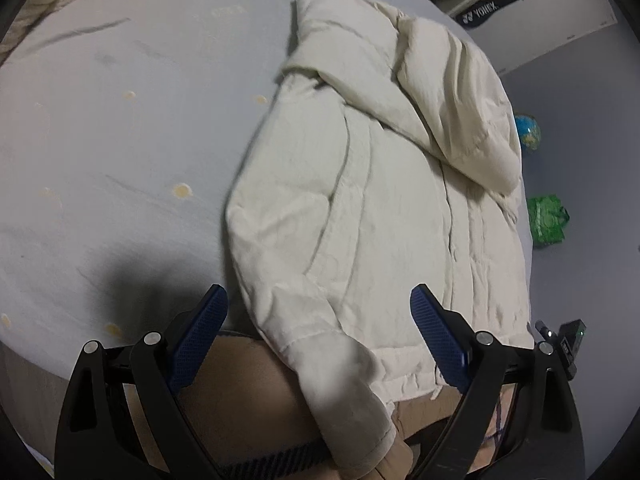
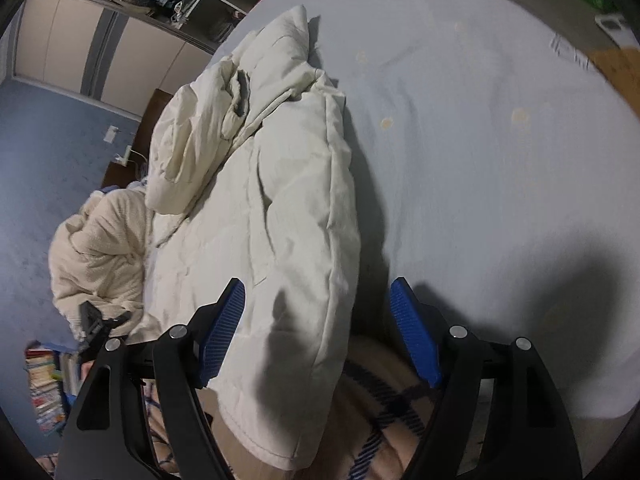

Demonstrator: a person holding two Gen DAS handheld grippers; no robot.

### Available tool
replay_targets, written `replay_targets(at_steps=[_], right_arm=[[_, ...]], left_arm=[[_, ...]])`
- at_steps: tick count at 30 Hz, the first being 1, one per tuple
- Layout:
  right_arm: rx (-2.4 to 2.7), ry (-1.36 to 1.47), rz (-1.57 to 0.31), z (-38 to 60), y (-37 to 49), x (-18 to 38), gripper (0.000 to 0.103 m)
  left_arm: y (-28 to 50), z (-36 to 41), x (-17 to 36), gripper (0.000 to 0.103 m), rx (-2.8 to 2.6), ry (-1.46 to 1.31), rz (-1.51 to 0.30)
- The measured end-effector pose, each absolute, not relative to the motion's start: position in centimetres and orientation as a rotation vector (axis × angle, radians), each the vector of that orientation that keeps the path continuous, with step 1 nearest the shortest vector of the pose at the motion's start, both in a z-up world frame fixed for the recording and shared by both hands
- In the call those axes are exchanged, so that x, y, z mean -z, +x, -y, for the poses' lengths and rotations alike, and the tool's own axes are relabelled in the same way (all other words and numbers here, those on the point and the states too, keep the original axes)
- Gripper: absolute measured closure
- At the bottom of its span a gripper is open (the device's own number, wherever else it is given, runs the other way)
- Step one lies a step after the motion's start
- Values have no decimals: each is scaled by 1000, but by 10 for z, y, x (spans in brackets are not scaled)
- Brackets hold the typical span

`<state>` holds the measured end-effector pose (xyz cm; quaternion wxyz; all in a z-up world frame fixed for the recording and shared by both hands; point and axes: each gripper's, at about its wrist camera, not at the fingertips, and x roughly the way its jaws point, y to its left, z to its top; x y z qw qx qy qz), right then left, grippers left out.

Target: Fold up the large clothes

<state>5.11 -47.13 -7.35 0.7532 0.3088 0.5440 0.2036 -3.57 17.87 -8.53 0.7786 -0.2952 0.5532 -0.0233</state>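
Observation:
A cream padded jacket (image 1: 360,200) lies on the pale blue bed sheet (image 1: 120,140), with its hood and one sleeve folded across the top. The other sleeve (image 1: 344,392) hangs off the near edge of the bed. My left gripper (image 1: 319,292) is open and straddles that sleeve, and neither blue pad presses on it. In the right wrist view the same jacket (image 2: 272,200) runs away from me. My right gripper (image 2: 319,284) is open over its near folded edge. Its left pad is close beside the fabric and its right pad stands apart over the sheet.
A beige fleece garment (image 2: 96,248) lies heaped at the bed's left side. A plaid blanket (image 2: 380,400) shows below the near edge. A green bag (image 1: 546,220) and a globe (image 1: 527,134) sit on the floor. Stacked books (image 2: 44,392) and a wardrobe (image 2: 80,48) are at the left.

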Motion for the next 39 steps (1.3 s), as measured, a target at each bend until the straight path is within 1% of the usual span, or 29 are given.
replay_targets(at_steps=[1,2,6,9,11,12,14,15,17,19,30,33,34,35,36,37,38,39], right_arm=[[-455,695,-1189,471,49,75,31],[-462,710,-1191,471,49,77,31],[-497,767,-1205,468,45,82,31],[-506,767,-1207,463,43,83,31],[-519,766,-1202,460,42,81,31],[-527,758,-1198,456,41,80,31],[-526,736,-1191,451,41,78,31],[-527,728,-1187,449,40,77,31],[-522,705,-1175,445,39,75,31],[-520,691,-1166,443,38,74,31],[-502,642,-1199,444,34,85,32],[-506,648,-1198,446,31,87,32],[-509,649,-1194,447,29,88,34],[-512,650,-1191,447,29,88,37],[-517,650,-1190,447,28,89,39],[-521,650,-1188,446,27,88,42],[-527,647,-1183,446,26,87,47],[-533,642,-1179,446,26,86,49]], left_arm=[[-34,-176,88,16,61,-640,-1218],[-32,-175,91,19,72,-644,-1237],[-28,-172,96,21,77,-632,-1283],[-28,-167,96,27,65,-594,-1299],[-29,-163,95,35,60,-567,-1299],[-29,-162,95,37,56,-557,-1298],[-31,-158,93,43,40,-521,-1294],[-30,-157,93,45,36,-510,-1294],[-31,-152,90,52,17,-462,-1291],[-31,-147,88,55,4,-425,-1287],[-31,-142,87,57,12,-370,-1293],[-31,-140,88,58,13,-363,-1295],[-32,-139,88,61,19,-358,-1298],[-32,-137,88,64,27,-349,-1301],[-32,-134,87,66,36,-334,-1304],[-32,-131,87,68,47,-318,-1307],[-33,-129,87,69,54,-305,-1309],[-33,-127,86,69,59,-294,-1311]])
